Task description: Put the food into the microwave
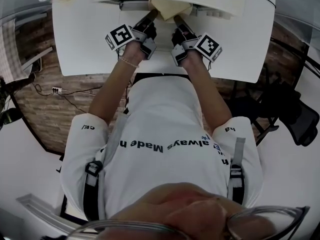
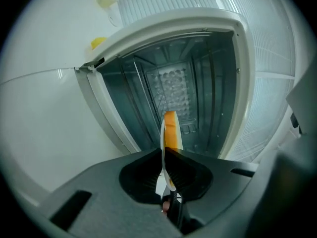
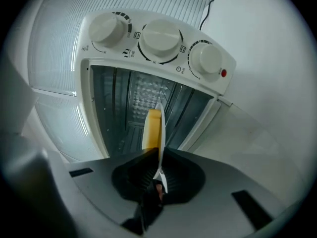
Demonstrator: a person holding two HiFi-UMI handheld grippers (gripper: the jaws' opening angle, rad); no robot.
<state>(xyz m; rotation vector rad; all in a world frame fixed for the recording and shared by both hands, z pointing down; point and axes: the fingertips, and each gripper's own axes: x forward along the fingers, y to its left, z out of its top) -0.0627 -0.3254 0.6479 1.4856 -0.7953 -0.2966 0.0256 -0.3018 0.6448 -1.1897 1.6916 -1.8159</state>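
Our left gripper [image 2: 164,158] and right gripper [image 3: 158,156] pinch opposite rims of the plate [image 2: 162,139], likely to keep the food [image 2: 171,129] level going into the microwave [image 3: 157,37].

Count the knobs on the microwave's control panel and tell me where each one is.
3, in a row on the panel in the right gripper view: left knob, middle knob, right knob beside a red dot. None seems hidden.

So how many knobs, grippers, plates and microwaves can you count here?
microwave: 1
knobs: 3
grippers, the left gripper and the right gripper: 2
plate: 1
Total: 7
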